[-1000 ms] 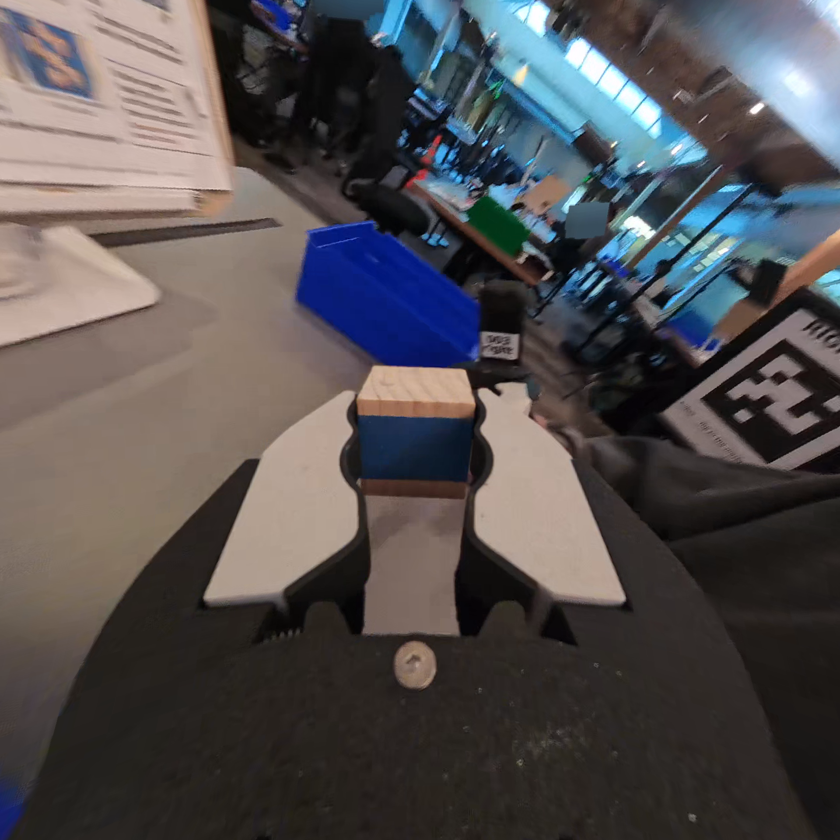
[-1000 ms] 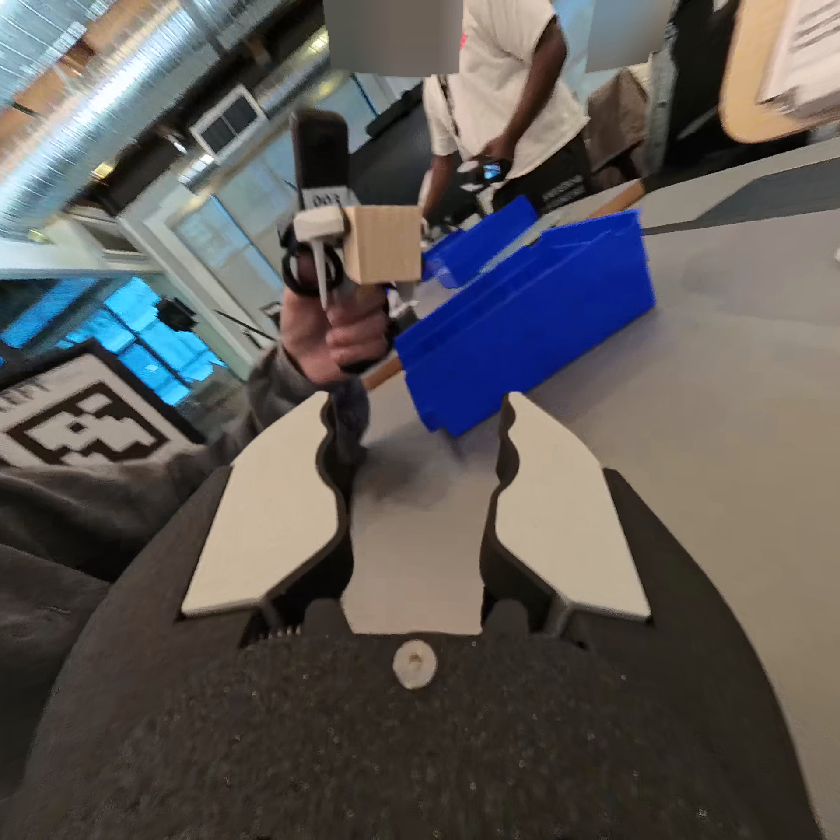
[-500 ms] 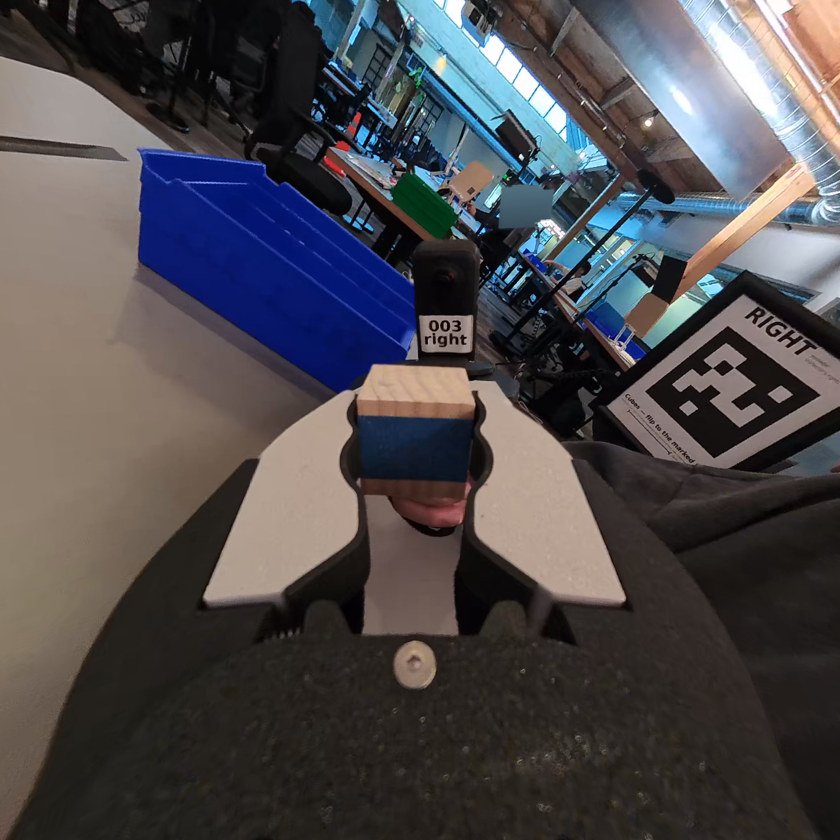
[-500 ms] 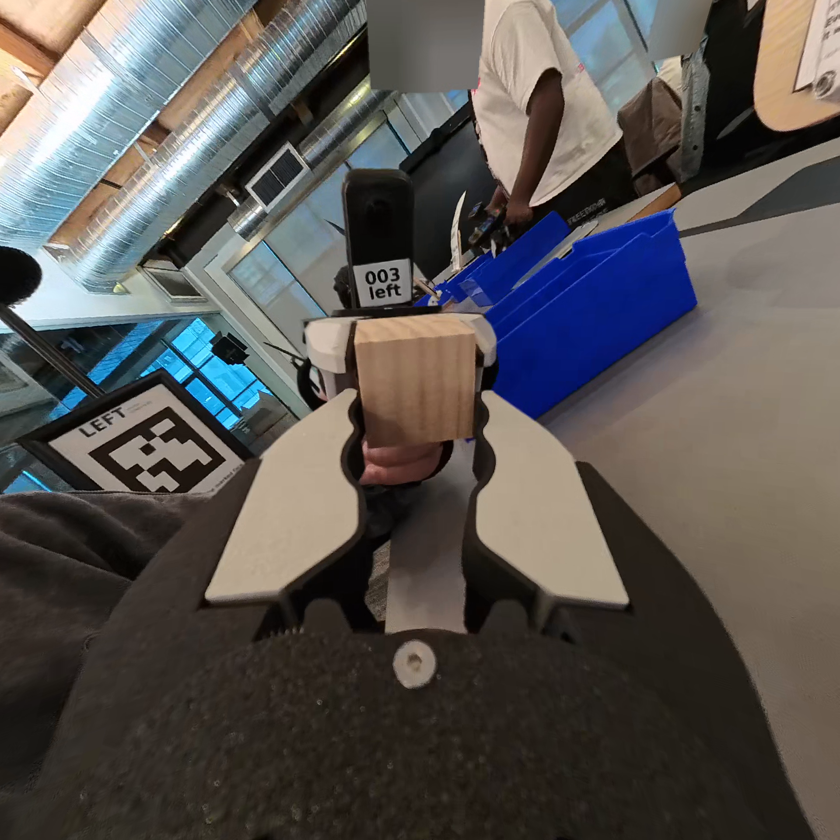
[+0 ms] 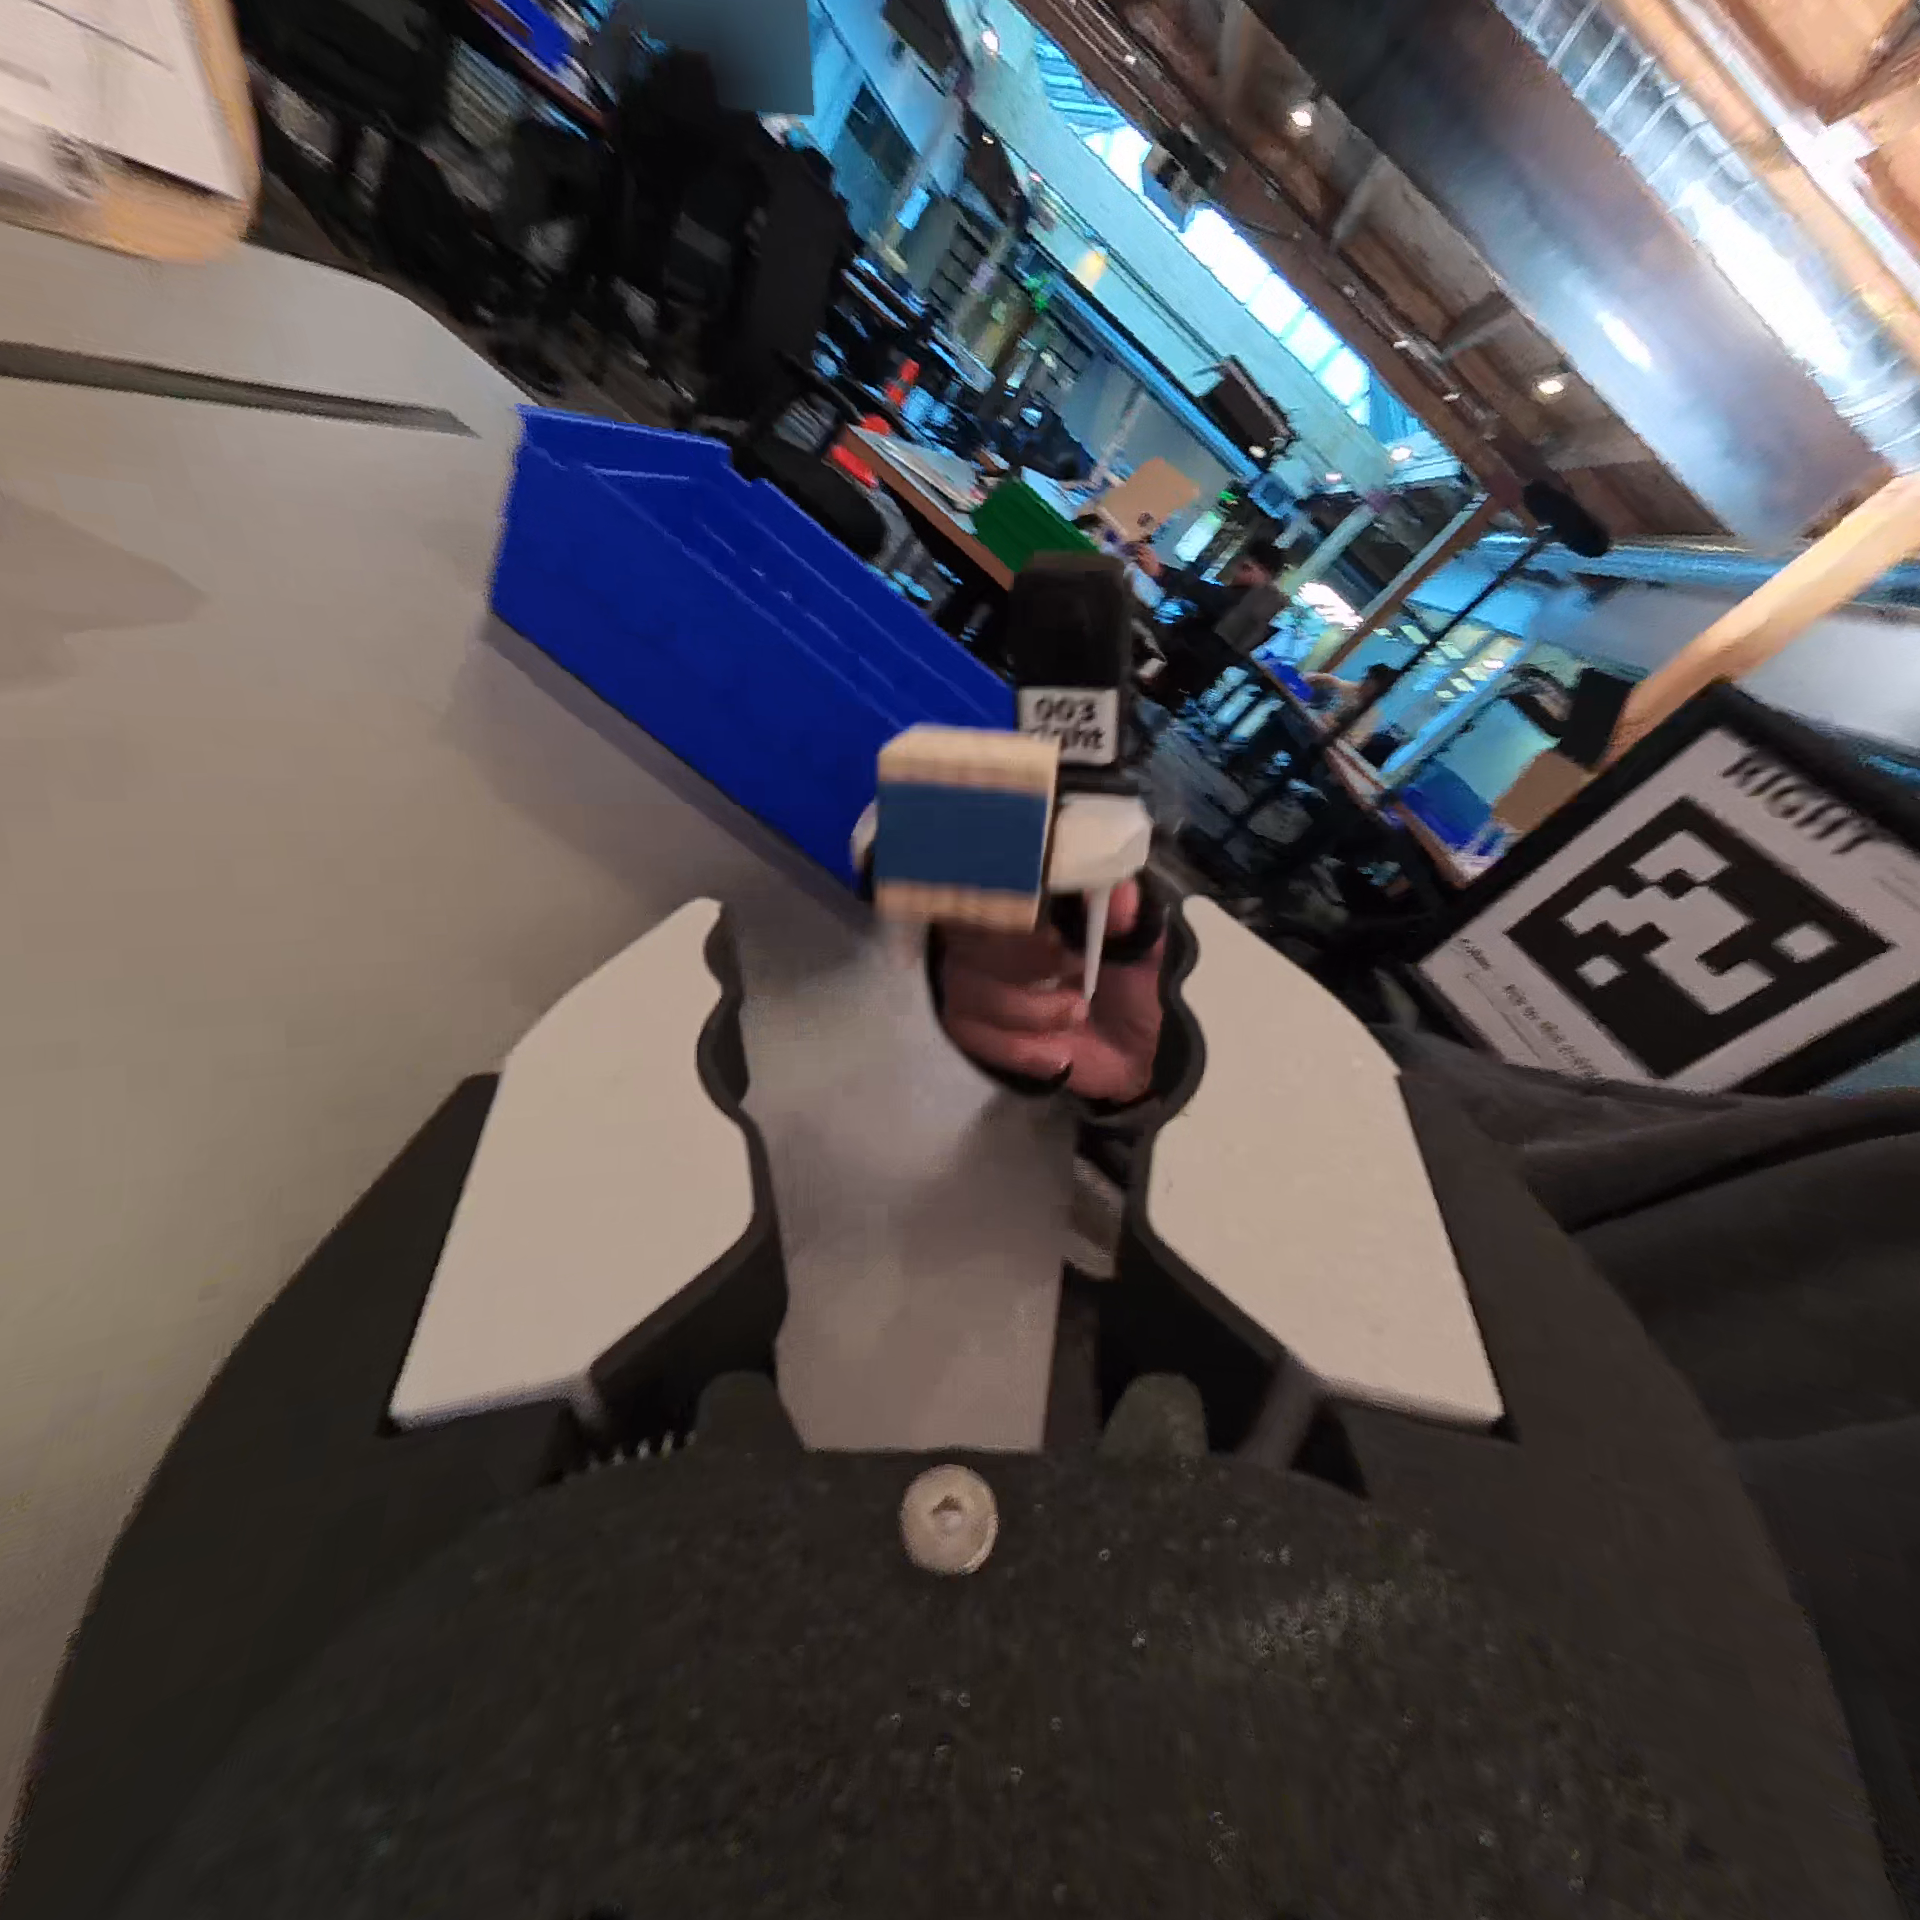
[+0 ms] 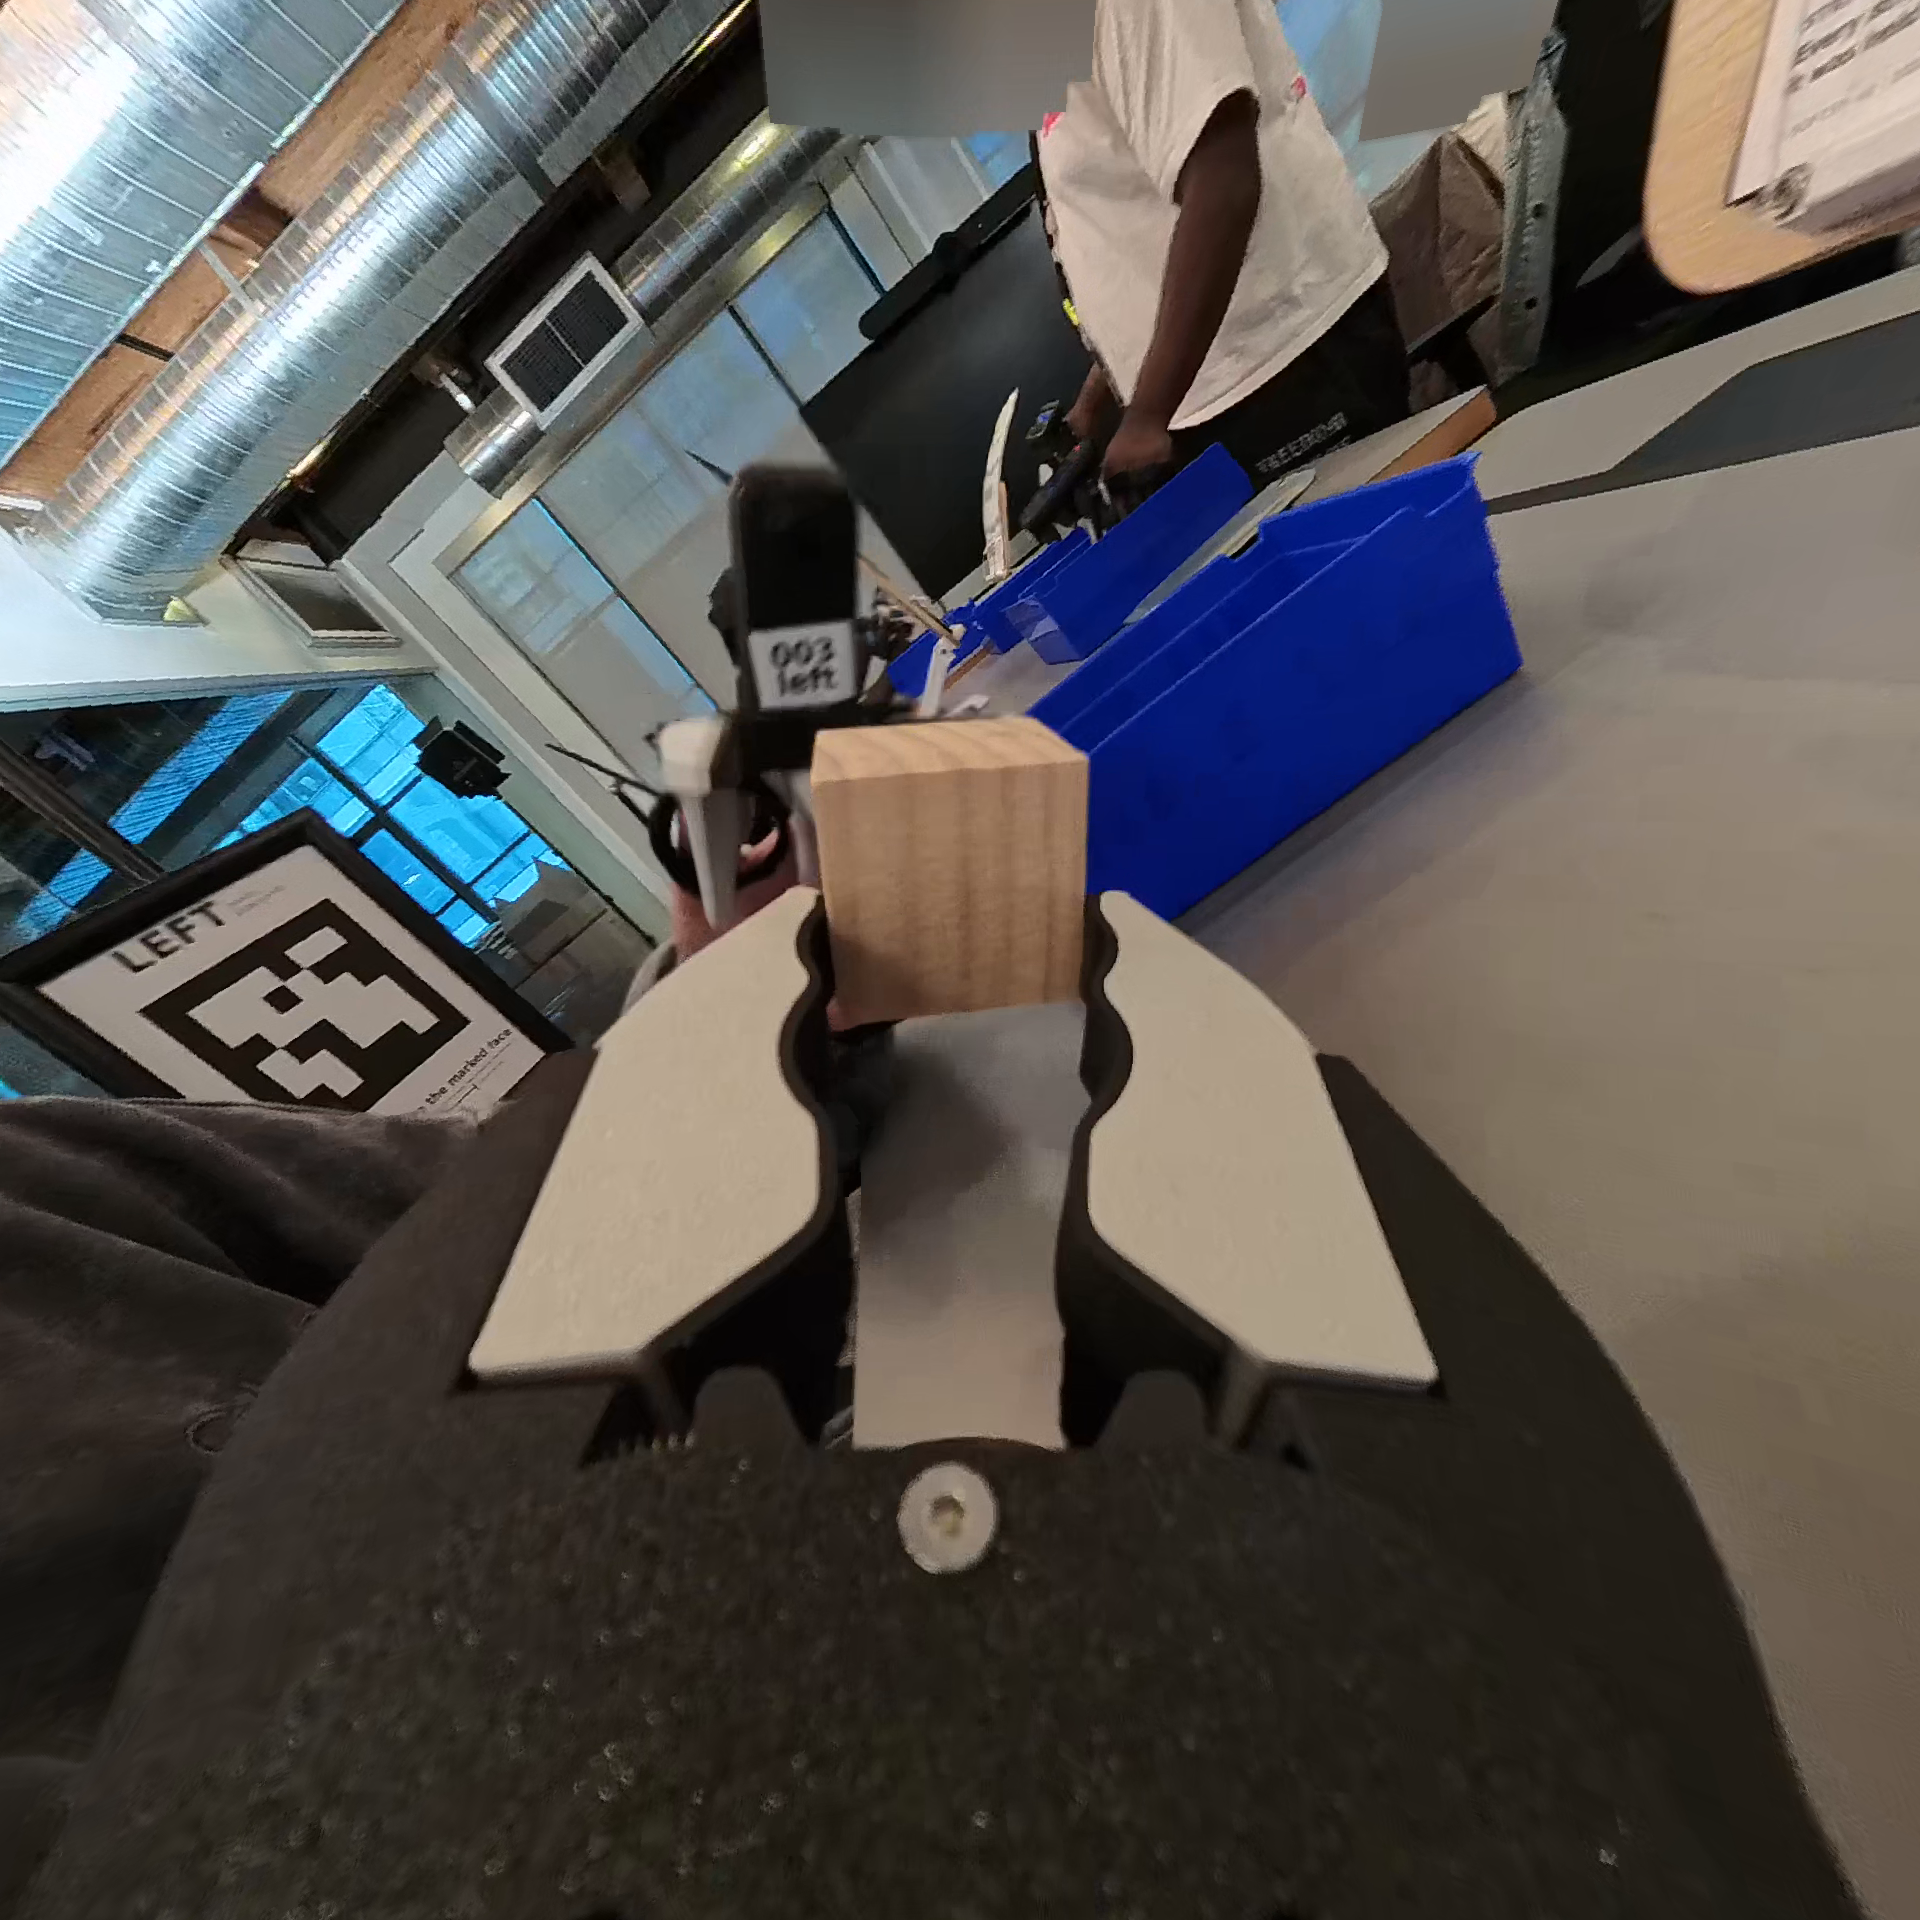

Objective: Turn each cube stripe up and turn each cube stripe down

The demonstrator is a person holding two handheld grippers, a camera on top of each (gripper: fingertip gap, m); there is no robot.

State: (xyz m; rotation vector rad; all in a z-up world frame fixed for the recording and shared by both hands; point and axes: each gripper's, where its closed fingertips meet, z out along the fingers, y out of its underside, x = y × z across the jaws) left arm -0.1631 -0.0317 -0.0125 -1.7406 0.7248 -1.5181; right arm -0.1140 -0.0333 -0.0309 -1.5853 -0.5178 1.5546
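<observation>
A wooden cube (image 6: pixel 951 862) with a blue stripe sits between my right gripper's (image 6: pixel 956 925) pads, which press on its two sides above the grey table (image 6: pixel 1662 987). In the right wrist view its near face is plain wood. In the left wrist view the same cube (image 5: pixel 961 831) shows its blue-striped face towards me, held by the right gripper (image 5: pixel 1081 831) beyond it. My left gripper (image 5: pixel 951 945) is open and empty, with its fingers a short way back from the cube. It also shows in the right wrist view (image 6: pixel 727 790), behind the cube, with its fingers apart.
A blue bin (image 5: pixel 707 644) stands on the table behind the cube and also shows in the right wrist view (image 6: pixel 1299 707). Framed marker signs (image 5: pixel 1683 935) (image 6: pixel 270 997) stand near me. A person in a white shirt (image 6: pixel 1216 260) stands past the table.
The right gripper closed on the cube while the left still held it. The left gripper has now opened, let go and drawn back; the cube stays in the right gripper.
</observation>
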